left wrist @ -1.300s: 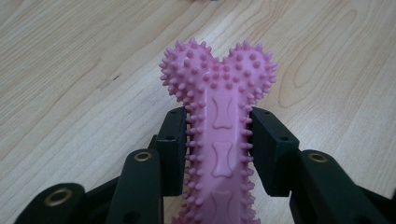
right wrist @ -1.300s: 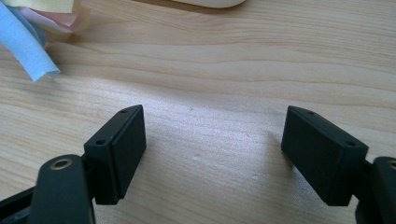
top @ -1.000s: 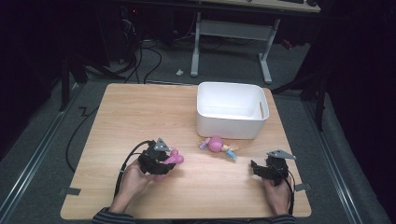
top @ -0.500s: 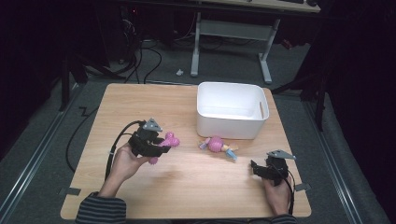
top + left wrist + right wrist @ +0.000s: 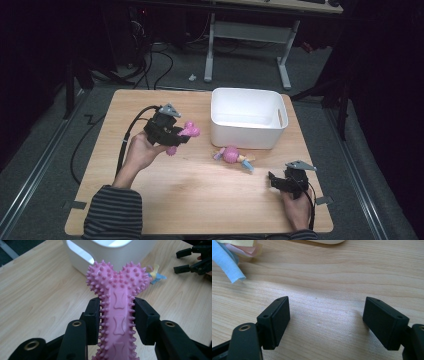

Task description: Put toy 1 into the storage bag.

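A pink spiky bone-shaped chew toy is clamped between the jaws of my left gripper, which is shut on its shaft; its knobbed end points toward the white bin. The toy is held above the table, left of the bin. A small pink toy with blue and yellow ribbon tails lies on the wood in front of the bin. My right gripper rests low near the front right of the table, jaws wide open and empty, with a blue ribbon tail ahead at its upper left.
The wooden table has bare wood between the two grippers and along its front. A cable trails from the left gripper over the left side. Dark floor, cables and a desk frame lie beyond the far edge.
My left gripper has lifted the pink chew toy and carried it away from the person and slightly right, toward the bin. The right gripper has stayed in place, open.
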